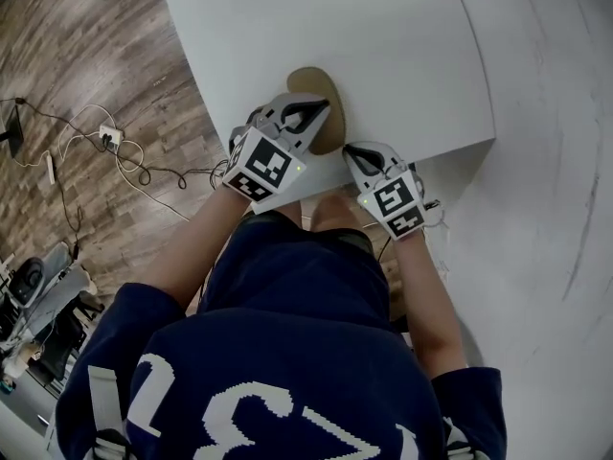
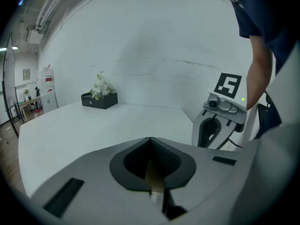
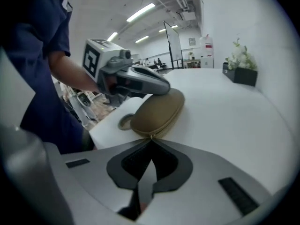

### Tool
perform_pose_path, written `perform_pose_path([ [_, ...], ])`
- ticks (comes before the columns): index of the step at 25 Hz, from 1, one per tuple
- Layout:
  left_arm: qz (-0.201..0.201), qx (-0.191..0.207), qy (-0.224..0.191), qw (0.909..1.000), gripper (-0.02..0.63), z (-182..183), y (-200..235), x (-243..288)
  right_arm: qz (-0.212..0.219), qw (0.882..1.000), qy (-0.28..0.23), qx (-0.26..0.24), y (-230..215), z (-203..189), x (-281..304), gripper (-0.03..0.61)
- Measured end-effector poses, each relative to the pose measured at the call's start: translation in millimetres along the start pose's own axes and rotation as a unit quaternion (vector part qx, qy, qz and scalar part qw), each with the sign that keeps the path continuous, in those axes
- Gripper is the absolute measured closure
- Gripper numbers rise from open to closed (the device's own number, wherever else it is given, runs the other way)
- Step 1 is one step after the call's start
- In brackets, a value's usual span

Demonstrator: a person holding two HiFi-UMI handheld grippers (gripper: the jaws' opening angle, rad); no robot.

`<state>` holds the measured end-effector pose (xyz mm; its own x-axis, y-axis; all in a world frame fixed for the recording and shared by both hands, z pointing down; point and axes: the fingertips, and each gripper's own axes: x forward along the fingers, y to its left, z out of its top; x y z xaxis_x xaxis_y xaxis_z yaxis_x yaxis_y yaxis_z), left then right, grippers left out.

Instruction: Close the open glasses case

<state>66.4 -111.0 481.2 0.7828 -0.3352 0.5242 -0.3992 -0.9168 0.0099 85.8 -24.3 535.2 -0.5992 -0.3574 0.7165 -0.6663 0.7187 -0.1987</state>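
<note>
Finishing the zip, is it? The glasses case lies near the table edge, lid seemingly down; left gripper rests on it, jaws together.

So I judge; right gripper is pinched tight at the zip pull; next, draw it home if any gap remains.

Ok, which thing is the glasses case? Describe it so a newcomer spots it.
Start at the white table; at its near edge, before the person, the glasses case lies under the left gripper. It is a tan, domed oval with a seam round its rim, unlike the small grey ring beside it and the black flower box far across.
</note>
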Motion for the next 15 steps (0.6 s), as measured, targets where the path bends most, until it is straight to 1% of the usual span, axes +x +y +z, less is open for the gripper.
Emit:
perform_pose_path([
  [1, 0.006, 0.0, 0.005, 1.0, 0.601, -3.1, -1.8, -4.4, 0.019, 1.0, -0.005, 0.007, 16.7, 1.0, 5.4, 0.557],
  [2, 0.015, 0.006, 0.008, 0.9998, 0.601, -5.7, -4.1, -7.2, 0.028, 0.999, -0.009, 0.016, 25.9, 1.0, 9.8, 0.557],
  [5, 0.037, 0.035, 0.001, 0.9987, 0.601, -7.9, -9.0, -6.1, 0.017, 0.999, -0.01, 0.029, 21.0, -1.7, 11.9, 0.557],
  [7, 0.039, 0.04, -0.004, 0.9984, 0.601, -7.8, -9.9, -5.2, 0.001, 1.0, -0.007, 0.019, 10.3, -1.2, 8.7, 0.557],
  [10, 0.041, 0.038, -0.008, 0.9984, 0.601, -8.1, -9.7, -5.6, -0.013, 1.0, -0.004, -0.005, -11.8, 8.2, 10.9, 0.557],
  [15, 0.042, 0.026, -0.007, 0.9988, 0.601, -7.8, -7.7, -5.4, -0.03, 0.998, 0.0, -0.062, -65.7, 51.4, 37.9, 0.557],
])
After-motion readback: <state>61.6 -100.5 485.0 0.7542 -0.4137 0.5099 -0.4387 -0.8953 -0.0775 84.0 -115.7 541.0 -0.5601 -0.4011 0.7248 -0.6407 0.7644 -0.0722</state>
